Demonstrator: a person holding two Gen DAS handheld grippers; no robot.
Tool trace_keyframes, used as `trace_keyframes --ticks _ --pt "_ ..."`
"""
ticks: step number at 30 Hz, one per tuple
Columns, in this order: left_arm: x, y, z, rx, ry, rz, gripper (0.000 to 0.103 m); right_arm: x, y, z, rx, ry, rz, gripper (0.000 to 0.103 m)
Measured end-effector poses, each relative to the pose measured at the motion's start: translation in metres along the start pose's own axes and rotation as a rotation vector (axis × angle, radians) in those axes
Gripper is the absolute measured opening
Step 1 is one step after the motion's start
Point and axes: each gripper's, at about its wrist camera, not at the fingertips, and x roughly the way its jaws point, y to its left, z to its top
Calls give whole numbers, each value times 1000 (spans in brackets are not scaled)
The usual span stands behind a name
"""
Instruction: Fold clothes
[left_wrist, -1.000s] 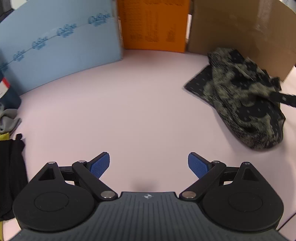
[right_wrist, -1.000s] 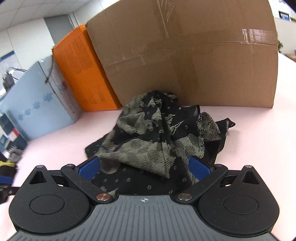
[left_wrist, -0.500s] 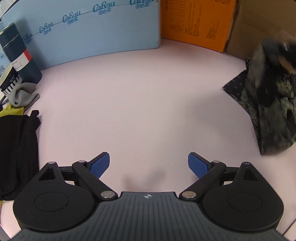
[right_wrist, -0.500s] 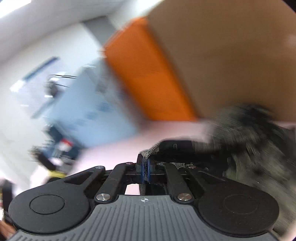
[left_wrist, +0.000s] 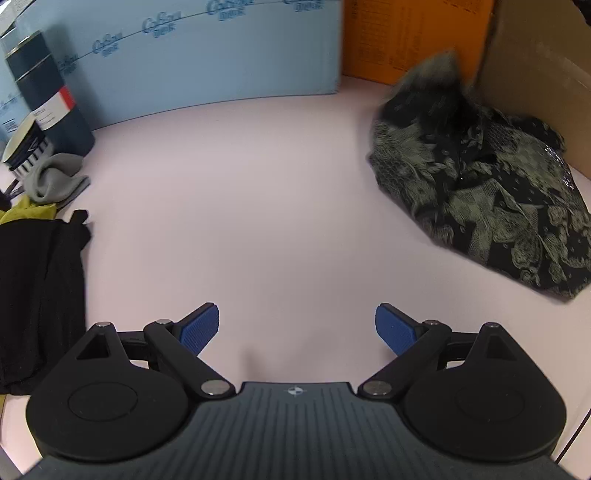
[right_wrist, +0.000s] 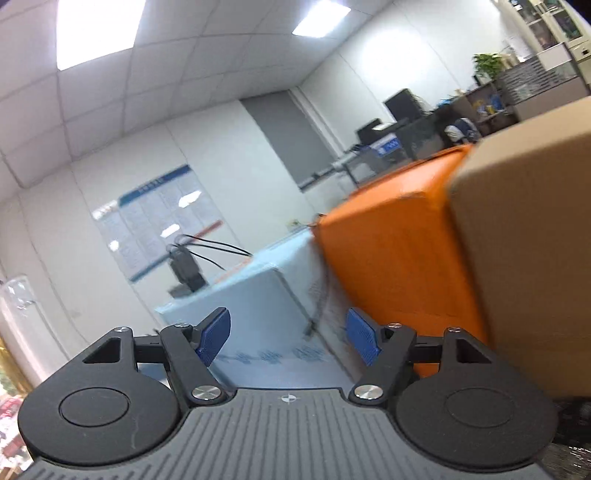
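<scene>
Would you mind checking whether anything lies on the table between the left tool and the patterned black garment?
Nothing visible does. Bare pink table runs from the open left tool to the patterned garment, which lies crumpled by the cardboard box. The black cloth lies off to the other side.

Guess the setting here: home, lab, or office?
Most likely an office, with a pale pink table set up for data collection. The right wrist view shows a tiled drop ceiling with panel lights, a wall notice board, and desks with a dark monitor farther back.
</scene>
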Motion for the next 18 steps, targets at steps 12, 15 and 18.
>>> trace_keyframes --ticks 12,15,18 --pt "8 -30 -5 140 -1 -15 91 -101 -112 -96 -122 273 -569 95" --pt "12 -32 -5 146 9 -7 91 -108 -140 -116 -63 333 -639 95" --pt "14 -31 -3 142 11 4 91 -99 -157 -127 2 330 -611 95"
